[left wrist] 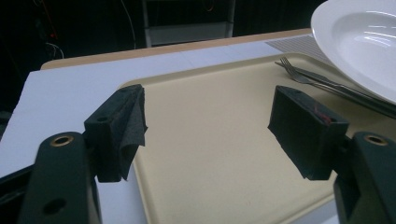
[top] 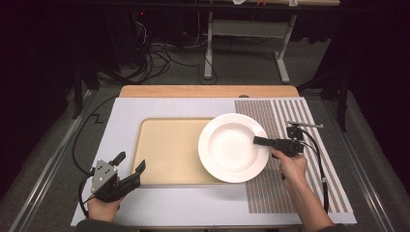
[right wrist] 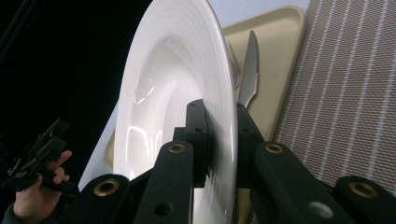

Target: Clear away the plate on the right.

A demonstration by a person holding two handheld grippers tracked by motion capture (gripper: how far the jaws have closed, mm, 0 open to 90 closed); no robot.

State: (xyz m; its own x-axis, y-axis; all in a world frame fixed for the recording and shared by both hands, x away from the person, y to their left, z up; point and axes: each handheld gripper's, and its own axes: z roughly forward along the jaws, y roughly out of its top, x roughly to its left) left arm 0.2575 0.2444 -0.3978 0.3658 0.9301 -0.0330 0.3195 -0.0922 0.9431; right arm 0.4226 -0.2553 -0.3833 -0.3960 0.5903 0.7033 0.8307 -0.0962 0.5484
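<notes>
Evidently the step in hand is carrying the plate: the right hand-held gripper has its jaws pinched on the plate's right rim, one pad on the upper face and one underneath, as the right gripper view shows with the rim sandwiched between the 2 black jaws. The plate sits over the right end of the tray, overlapping onto the striped mat. From the left gripper view it looks lifted or tilted clear of the tray, with a fork lying under its edge; the right gripper view also shows a knife on the tray behind the plate.

My judgement is that the plate is mid-transfer, either onto the tray or off it toward the mat; the pictures alone do not settle which. The next move calls for keeping the rim grip firm and the plate fairly level, then lowering it flat without landing on the cutlery. A 1-sided pinch on a smooth, heavy rim could let the plate sag or slip, so a slow set-down seems wise.

As for pose, the right hand reaches in from the lower right, forearm angled up and leftward, with the gripper pointing left across the plate. The left hand-held gripper rests near the tray's lower left corner on the tabletop, its jaws spread wide with nothing between them, pointing up and right toward the tray.
</notes>
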